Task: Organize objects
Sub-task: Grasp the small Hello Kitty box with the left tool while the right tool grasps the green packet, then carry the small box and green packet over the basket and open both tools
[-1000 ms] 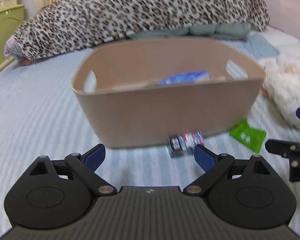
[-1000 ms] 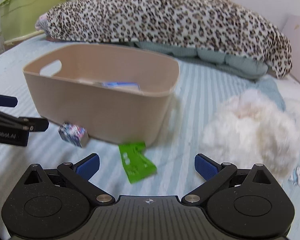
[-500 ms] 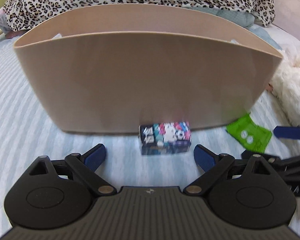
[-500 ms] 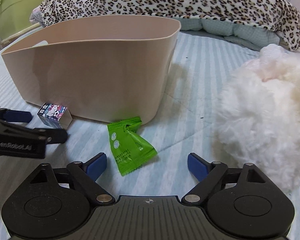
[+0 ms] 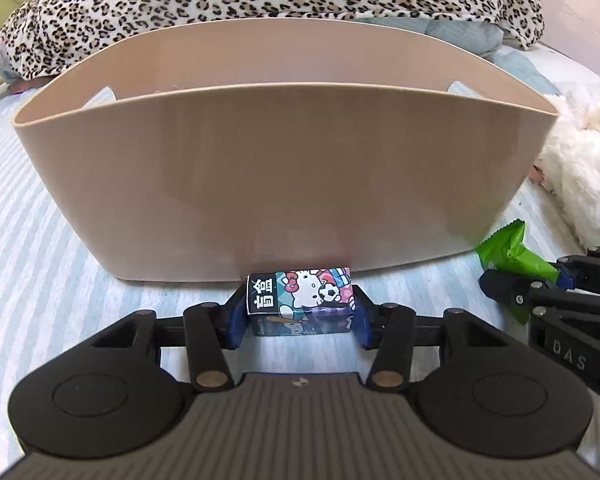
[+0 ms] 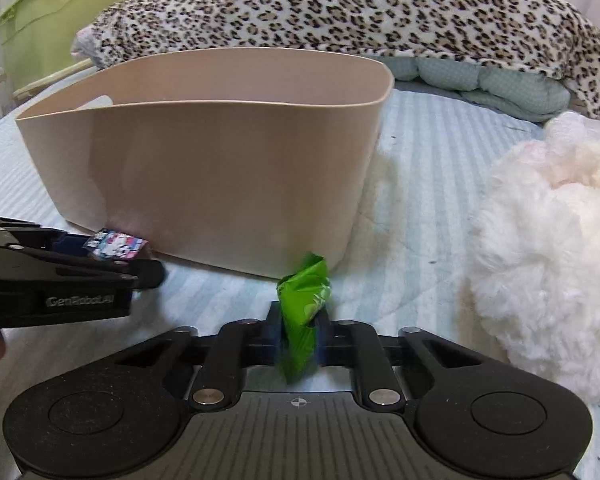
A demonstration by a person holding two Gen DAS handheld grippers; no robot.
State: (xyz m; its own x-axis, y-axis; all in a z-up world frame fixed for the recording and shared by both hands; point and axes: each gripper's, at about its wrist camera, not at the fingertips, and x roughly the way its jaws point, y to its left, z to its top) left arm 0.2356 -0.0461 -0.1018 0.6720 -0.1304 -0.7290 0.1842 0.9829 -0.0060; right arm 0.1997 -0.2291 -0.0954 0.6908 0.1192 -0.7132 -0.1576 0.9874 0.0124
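Left tongs (image 5: 301,316) pinching the small cartoon box (image 5: 301,300) on its short ends, down on the bed (image 5: 40,280), hard against the beige bin (image 5: 284,184) wall. Looks like light, stiff card: flat sides grip fine, go easy or it'll crush. Right tongs (image 6: 299,336) pinching the green sachet (image 6: 302,312) mid-body, near the bin corner. Likely soft, slick foil, may slide. Bin rim sits above both. White plush (image 6: 548,232) lies off right.

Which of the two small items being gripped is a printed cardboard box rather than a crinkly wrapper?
The cartoon-cat box, held by the left gripper against the beige bin. The right gripper pinches a plain green packet.
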